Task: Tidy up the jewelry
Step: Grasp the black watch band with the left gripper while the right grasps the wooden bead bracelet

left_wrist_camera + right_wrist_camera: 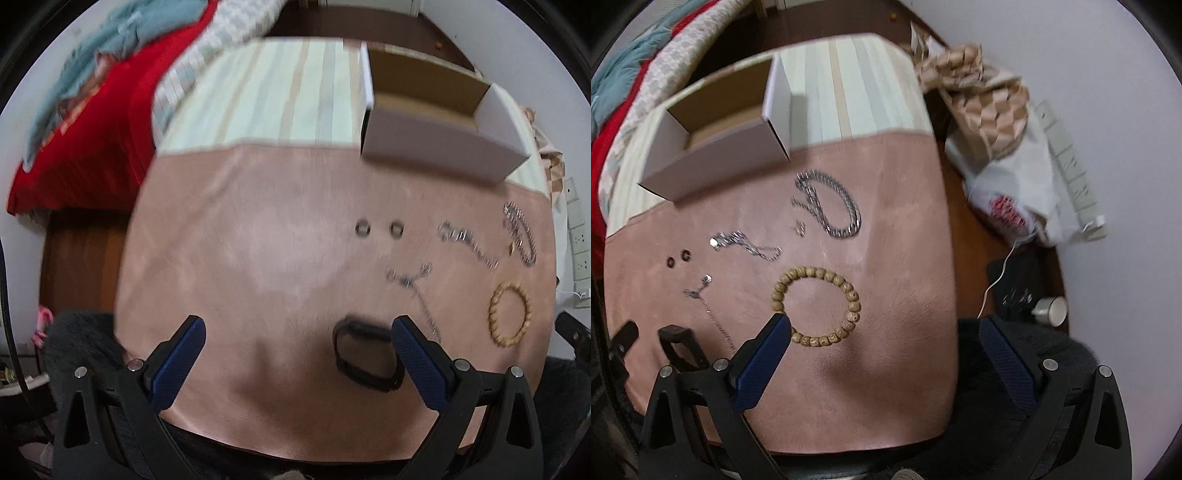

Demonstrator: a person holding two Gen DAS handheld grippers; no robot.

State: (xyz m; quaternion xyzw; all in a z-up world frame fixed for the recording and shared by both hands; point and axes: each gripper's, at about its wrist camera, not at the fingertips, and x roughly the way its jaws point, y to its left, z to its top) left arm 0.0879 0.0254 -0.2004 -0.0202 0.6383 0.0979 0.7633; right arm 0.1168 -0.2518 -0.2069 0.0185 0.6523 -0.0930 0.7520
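Observation:
Jewelry lies on a pink mat [229, 258]. A wooden bead bracelet [816, 306] lies just ahead of my open right gripper [886, 328], touching its left finger's tip. A heavy silver chain [831, 206], a smaller silver chain [746, 245], two small rings [679, 258] and a thin necklace [705, 299] lie further left. My left gripper [297, 328] is open and empty above the mat, with a black bangle [365, 354] by its right finger. An open white cardboard box [436, 118] stands at the back; it also shows in the right wrist view [720, 136].
A striped cloth [280, 92] lies under the box. Red and teal bedding [92, 110] is piled at the left. A checkered bag [982, 103], a white plastic bag [1015, 192] and a power strip [1071, 166] lie right of the table.

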